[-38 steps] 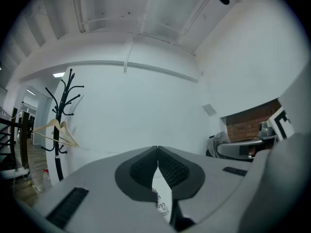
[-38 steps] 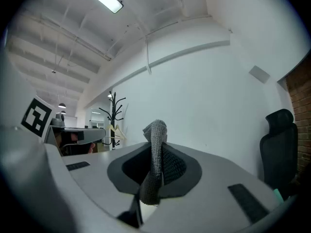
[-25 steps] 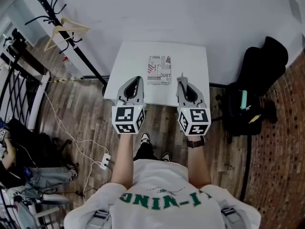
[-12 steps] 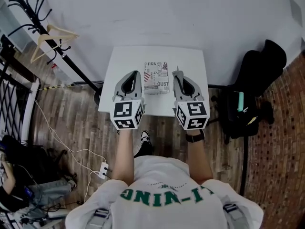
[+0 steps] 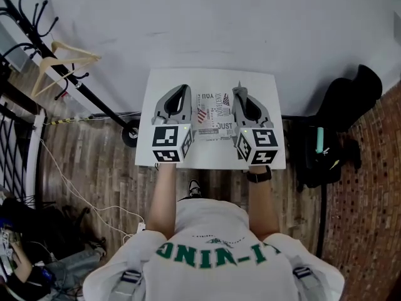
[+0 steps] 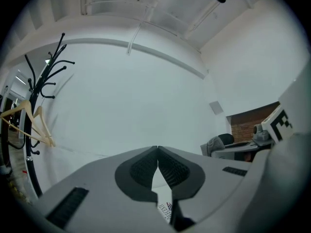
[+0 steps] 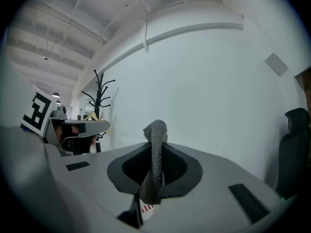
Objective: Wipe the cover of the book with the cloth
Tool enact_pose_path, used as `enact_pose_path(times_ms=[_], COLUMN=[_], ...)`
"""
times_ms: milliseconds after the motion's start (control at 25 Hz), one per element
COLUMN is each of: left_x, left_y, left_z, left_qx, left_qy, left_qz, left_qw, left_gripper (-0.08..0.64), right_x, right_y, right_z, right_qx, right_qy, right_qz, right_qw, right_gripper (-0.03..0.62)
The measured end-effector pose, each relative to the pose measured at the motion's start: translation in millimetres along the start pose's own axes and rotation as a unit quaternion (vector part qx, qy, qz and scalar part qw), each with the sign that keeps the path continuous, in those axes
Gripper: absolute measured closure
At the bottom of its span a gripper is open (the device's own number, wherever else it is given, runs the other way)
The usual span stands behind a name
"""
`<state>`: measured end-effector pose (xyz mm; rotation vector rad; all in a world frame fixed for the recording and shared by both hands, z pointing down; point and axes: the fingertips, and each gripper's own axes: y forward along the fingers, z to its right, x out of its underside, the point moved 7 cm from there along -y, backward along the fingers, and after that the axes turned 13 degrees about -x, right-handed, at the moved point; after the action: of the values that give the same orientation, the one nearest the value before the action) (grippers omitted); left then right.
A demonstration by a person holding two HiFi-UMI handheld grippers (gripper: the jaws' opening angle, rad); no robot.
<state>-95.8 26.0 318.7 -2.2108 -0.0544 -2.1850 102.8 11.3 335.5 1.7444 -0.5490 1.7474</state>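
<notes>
White wall (image 5: 200,24) and a wood floor (image 5: 94,168) fill most of the head view. A small white counter (image 5: 213,160) stands by that wall, right in front of you. The book (image 5: 212,115) lies flat on the counter, cover up, between your two tools.

Your left tool (image 5: 182,90) hangs over the counter just left of the book. Its jaws are pressed together with nothing in them. Your right tool (image 5: 239,89) hangs just right of the book. Its jaws are pinched tight on the cloth (image 7: 155,154), a small gray knit strip that sticks up past the tips and hangs down under them.

No wiping has begun yet, I think. To do it well, tip the right tool down so the hanging end of the cloth meets the cover first, not the hard jaws. Press lightly and slide in long, straight strokes from one edge to the other. The book may slide, so rest your left tool on a corner to hold it. Squeeze the cloth firmly so it does not slip out.
</notes>
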Motion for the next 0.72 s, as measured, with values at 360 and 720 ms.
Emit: enact_pose_path(times_ms=[360,720], left_x=[40.8,73.0], left_y=[69.3,148.7], left_z=[-40.0,-52.6], left_qx=[0.023,-0.013], left_qy=[-0.014,-0.016], left_qz=[-0.046,-0.087], left_qw=[0.9986,0.996], left_gripper=[0.545,0.546], right_x=[35.1,88.9], right_y=[73.8,174.2], right_z=[26.3,81.0], right_qx=[-0.001,-0.078], right_qy=[0.022,0.024], right_qz=[-0.061,-0.154], right_qw=[0.998,0.985], right_gripper=[0.549,0.543])
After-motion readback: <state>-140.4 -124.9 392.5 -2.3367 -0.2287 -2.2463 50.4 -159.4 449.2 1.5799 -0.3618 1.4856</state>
